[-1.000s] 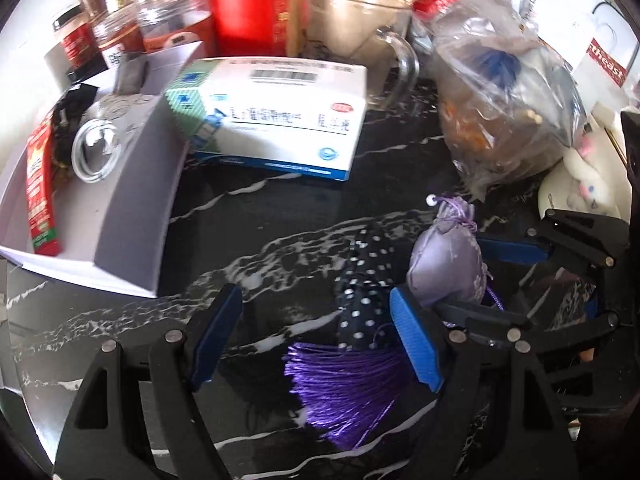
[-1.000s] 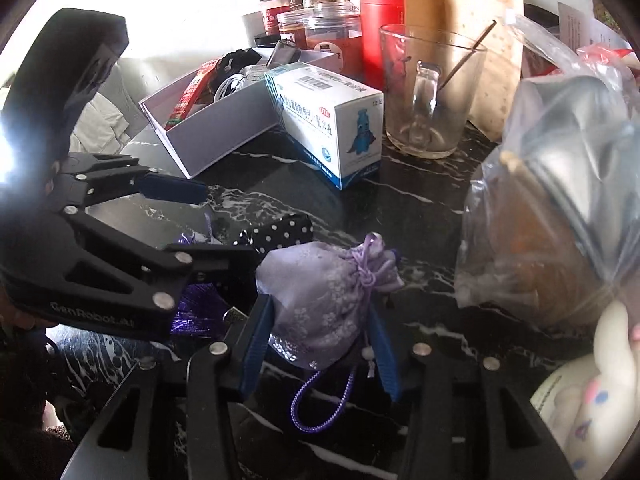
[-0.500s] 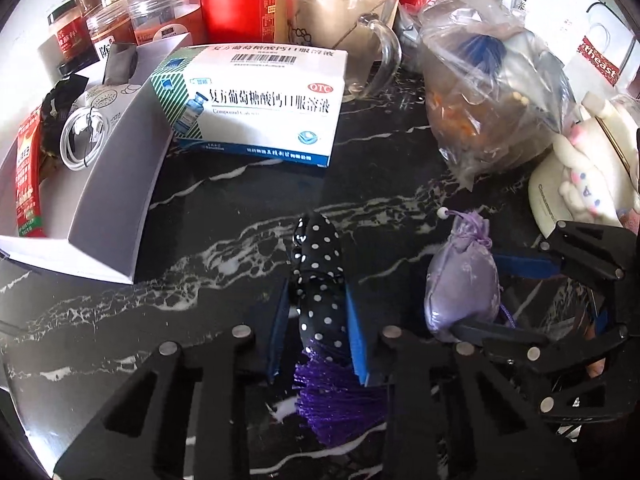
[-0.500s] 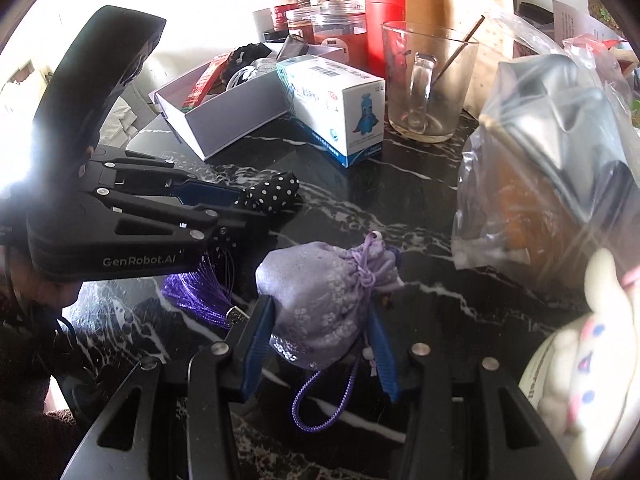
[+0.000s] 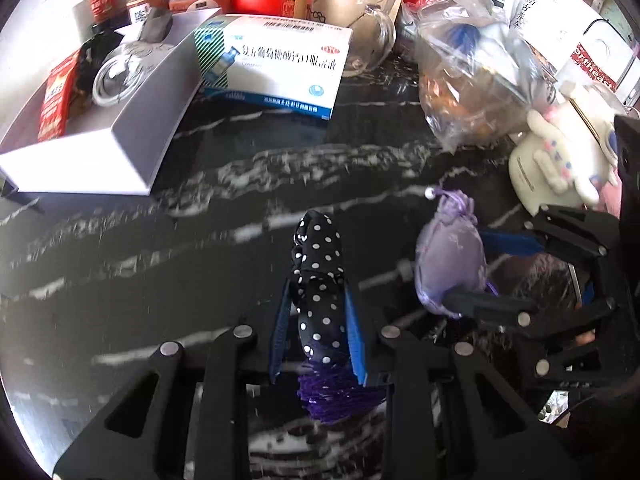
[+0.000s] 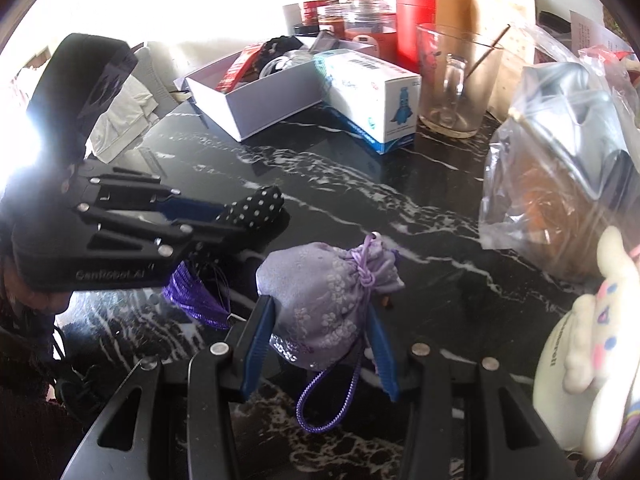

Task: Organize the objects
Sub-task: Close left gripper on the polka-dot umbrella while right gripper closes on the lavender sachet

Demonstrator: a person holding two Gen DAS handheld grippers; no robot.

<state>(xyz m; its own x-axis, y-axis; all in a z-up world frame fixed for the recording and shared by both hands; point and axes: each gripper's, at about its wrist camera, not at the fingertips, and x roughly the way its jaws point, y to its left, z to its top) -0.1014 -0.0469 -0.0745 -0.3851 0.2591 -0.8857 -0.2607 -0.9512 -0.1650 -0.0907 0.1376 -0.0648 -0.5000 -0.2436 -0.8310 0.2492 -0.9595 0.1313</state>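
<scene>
My left gripper (image 5: pixel 317 308) is shut on a black polka-dot sachet (image 5: pixel 318 276) with a purple tassel (image 5: pixel 340 394) hanging below the blue pads. It is lifted over the black marble table (image 5: pixel 200 240). My right gripper (image 6: pixel 320 316) is shut on a lilac drawstring pouch (image 6: pixel 324 300), whose purple cord loop (image 6: pixel 324 400) dangles beneath. In the right wrist view the left gripper (image 6: pixel 224 220) sits to the left, with the polka-dot sachet (image 6: pixel 256 210) sticking out. The lilac pouch (image 5: pixel 450 252) also shows at the right of the left wrist view.
An open white box (image 5: pixel 132 120) with small items stands at the back left, beside a medicine carton (image 5: pixel 276 68). Behind are a glass mug (image 6: pixel 456 84), a red canister (image 6: pixel 414 20) and jars. A filled plastic bag (image 6: pixel 560 168) and a white plush toy (image 6: pixel 596 320) crowd the right.
The left gripper closed on the polka-dot sachet and carried it forward off the table. The right gripper, still holding the lilac pouch, shifted forward too.
</scene>
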